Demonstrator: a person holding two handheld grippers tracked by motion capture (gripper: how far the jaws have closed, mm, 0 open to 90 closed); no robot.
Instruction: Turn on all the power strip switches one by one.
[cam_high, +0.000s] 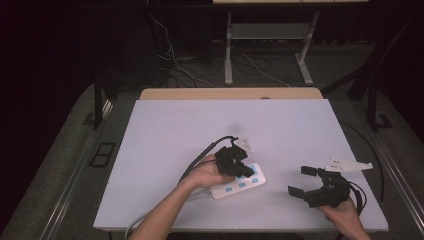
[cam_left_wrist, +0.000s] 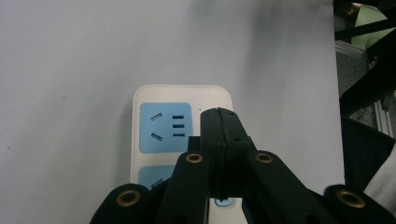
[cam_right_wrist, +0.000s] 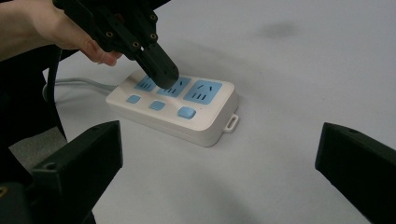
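Right gripper view shows the left gripper (cam_right_wrist: 163, 74), jaws pressed together on nothing, tip down over the power strip (cam_right_wrist: 205, 126) lying near the table's (cam_high: 165, 125) front edge. Pressing 1 switch looks underway; next needs a straight push. Right gripper (cam_high: 300, 181) gapes empty.

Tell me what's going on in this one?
A person works a gripper in each hand over a white power strip on the table. The left gripper, fingers shut, points down at the strip's middle blue socket, near the row of blue switches. The right gripper waits open to the side, apart from the strip.
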